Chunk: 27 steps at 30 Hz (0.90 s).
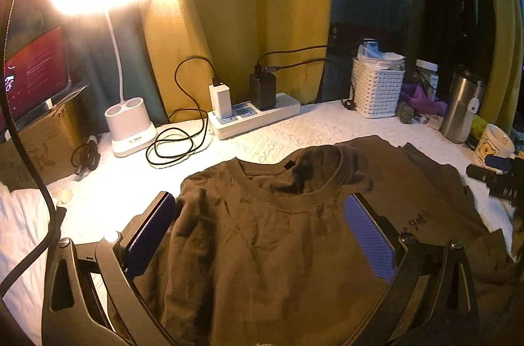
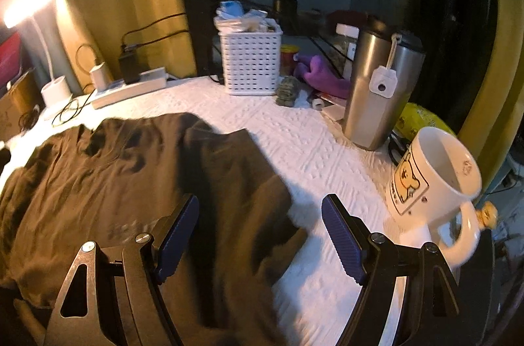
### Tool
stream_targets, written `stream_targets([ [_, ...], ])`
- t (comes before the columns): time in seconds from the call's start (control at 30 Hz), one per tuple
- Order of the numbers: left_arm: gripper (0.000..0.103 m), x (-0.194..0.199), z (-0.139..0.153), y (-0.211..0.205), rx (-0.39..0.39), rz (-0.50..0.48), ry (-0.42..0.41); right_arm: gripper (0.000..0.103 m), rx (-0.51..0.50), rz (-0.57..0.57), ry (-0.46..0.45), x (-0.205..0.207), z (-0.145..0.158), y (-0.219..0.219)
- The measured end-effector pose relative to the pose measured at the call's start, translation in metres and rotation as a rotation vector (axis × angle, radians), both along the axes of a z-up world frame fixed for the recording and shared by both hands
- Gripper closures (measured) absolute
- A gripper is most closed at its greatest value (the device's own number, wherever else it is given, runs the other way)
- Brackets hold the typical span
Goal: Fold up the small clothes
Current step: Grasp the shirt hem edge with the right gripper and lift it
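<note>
A small brown T-shirt (image 1: 262, 247) lies spread on the white textured cloth (image 1: 294, 130), collar (image 1: 278, 198) toward the far side. My left gripper (image 1: 258, 205) is open just above the shirt's left shoulder area, its blue pads on either side of the collar, holding nothing. In the right wrist view the same shirt (image 2: 131, 182) lies to the left, its right edge folded and rumpled. My right gripper (image 2: 260, 208) is open over the shirt's right edge, one finger above the fabric and one above the bare cloth (image 2: 311, 156), empty.
A lit desk lamp (image 1: 131, 130), a power strip (image 1: 255, 113) with chargers and a coiled cable stand at the back left. A white basket (image 2: 250, 61), a steel tumbler (image 2: 376, 90) and a white mug (image 2: 432, 182) crowd the right side, the mug close to my right gripper.
</note>
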State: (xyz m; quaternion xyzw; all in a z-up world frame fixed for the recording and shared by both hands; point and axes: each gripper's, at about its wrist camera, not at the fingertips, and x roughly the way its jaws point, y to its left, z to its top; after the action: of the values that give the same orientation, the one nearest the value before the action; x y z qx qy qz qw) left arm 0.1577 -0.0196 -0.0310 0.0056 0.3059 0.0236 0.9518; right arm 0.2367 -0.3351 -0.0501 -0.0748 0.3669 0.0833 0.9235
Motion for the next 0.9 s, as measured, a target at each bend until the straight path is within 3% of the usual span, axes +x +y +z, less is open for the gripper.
stream_targets([
  [0.17,0.001,0.013,-0.001,0.006,0.010,0.034,0.003,0.024,0.014,-0.018,0.060,0.044,-0.009,-0.020],
  [0.47,0.001,0.032,-0.008,0.026,0.030,0.089,0.026,0.025,0.052,0.066,0.190,0.099,-0.045,-0.014],
  [0.57,0.001,0.035,-0.011,0.031,0.026,0.099,0.033,0.039,0.018,0.082,0.189,0.099,-0.051,-0.004],
  [0.8,0.001,0.035,-0.016,0.034,0.016,0.088,0.043,0.093,-0.032,0.167,0.179,0.089,-0.052,0.017],
  [0.9,0.001,0.030,-0.013,0.034,0.017,0.087,0.036,0.095,-0.049,0.145,0.170,0.086,-0.049,0.013],
])
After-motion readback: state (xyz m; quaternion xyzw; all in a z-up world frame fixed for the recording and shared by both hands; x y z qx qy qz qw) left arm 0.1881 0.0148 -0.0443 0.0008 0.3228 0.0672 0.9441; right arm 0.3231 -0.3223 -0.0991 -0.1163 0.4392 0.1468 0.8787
